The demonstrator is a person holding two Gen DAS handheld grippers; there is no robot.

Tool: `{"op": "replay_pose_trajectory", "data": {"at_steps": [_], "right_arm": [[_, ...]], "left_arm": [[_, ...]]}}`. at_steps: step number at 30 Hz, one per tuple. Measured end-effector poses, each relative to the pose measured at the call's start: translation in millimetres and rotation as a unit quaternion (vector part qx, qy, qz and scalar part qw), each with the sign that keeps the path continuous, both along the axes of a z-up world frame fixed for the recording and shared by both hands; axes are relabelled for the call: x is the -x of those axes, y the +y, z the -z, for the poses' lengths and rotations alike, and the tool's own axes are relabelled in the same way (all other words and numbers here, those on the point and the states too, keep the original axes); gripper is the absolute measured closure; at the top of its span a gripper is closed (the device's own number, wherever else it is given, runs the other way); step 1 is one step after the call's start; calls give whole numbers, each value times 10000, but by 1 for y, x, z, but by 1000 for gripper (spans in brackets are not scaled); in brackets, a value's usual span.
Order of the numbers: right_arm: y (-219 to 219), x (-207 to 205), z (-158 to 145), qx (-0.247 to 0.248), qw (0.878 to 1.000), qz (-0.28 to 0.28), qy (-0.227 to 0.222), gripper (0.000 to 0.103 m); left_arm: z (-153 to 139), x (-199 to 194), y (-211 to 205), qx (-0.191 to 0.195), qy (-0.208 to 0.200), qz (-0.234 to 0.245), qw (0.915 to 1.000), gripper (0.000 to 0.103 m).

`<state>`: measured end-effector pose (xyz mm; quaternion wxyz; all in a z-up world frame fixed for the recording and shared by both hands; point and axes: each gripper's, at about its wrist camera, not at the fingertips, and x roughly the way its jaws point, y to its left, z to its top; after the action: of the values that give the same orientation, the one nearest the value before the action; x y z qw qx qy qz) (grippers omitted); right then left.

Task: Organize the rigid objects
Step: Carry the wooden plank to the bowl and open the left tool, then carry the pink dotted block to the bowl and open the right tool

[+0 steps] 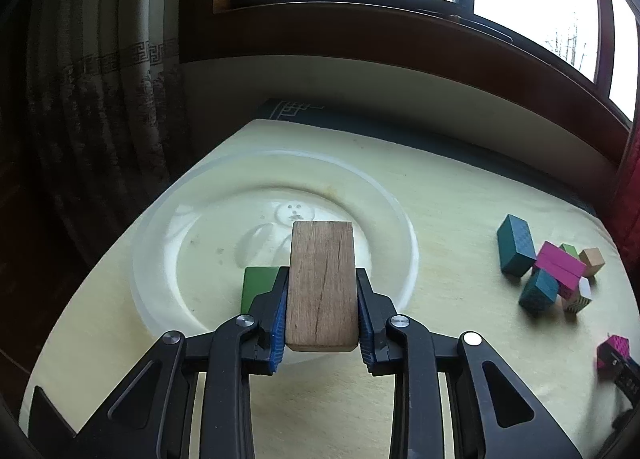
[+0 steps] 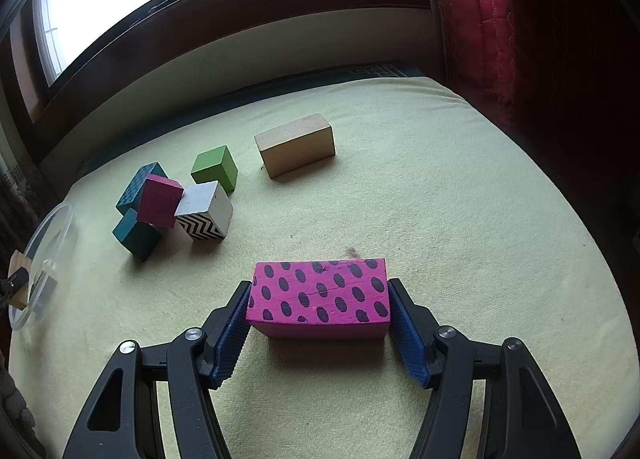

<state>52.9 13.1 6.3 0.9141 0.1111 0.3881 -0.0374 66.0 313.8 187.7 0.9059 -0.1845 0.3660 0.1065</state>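
Over the near half of the clear plastic bowl (image 1: 276,243), the left gripper (image 1: 322,311) is clamped on a plain wooden block (image 1: 322,287), its blue pads pressed against the two long sides and the block's far end pointing at the bowl's centre. A green block (image 1: 258,287) already lies inside, just left of the held one and partly hidden by the left finger. To release well, lower the wooden block toward bare bowl floor clear of the green block, then part the fingers; a release from height may make it bounce off the sloped wall. At the near middle of the cloth-covered surface (image 2: 460,199), the right gripper (image 2: 320,323) brackets a pink block with dark spots (image 2: 320,295); the pads sit just beside its short ends, but contact cannot be confirmed from this view. Centre the pads on those ends before closing, and lift straight up. Remaining blocks sit toward the far left: two teal blocks (image 2: 136,233), a magenta block (image 2: 159,201), a zigzag-patterned block (image 2: 205,213), a green cube (image 2: 214,169) and a tan block (image 2: 296,145).
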Motion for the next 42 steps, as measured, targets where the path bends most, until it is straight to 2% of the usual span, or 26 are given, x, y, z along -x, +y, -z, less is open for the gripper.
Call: {"op": "replay_pose_trajectory", "data": {"at_steps": [10, 14, 17, 20, 25, 34, 38, 42], "right_arm": [[1, 3, -1, 31, 10000, -6, 0, 36], [1, 1, 0, 43, 10000, -16, 6, 36], [1, 1, 0, 46, 10000, -18, 7, 36], [0, 2, -1, 57, 10000, -22, 10, 36], [0, 2, -1, 87, 10000, -26, 24, 36], [-1, 2, -2, 106, 9999, -37, 33, 36], [0, 2, -2, 105, 9999, -34, 32, 36], [0, 3, -2, 106, 9999, -32, 32, 36]], "left_arm": [[8, -4, 11, 150, 78, -162, 9997, 71], [11, -3, 15, 146, 101, -326, 9993, 56], [10, -2, 16, 101, 68, -384, 9992, 51], [9, -1, 18, 103, 72, -436, 9990, 38], [9, 2, 24, 159, 114, -558, 9982, 23], [8, 25, 42, 675, 56, -883, 9938, 23], [6, 29, 36, 597, 43, -804, 9950, 23], [8, 22, 26, 185, 171, -687, 9973, 23]]}}
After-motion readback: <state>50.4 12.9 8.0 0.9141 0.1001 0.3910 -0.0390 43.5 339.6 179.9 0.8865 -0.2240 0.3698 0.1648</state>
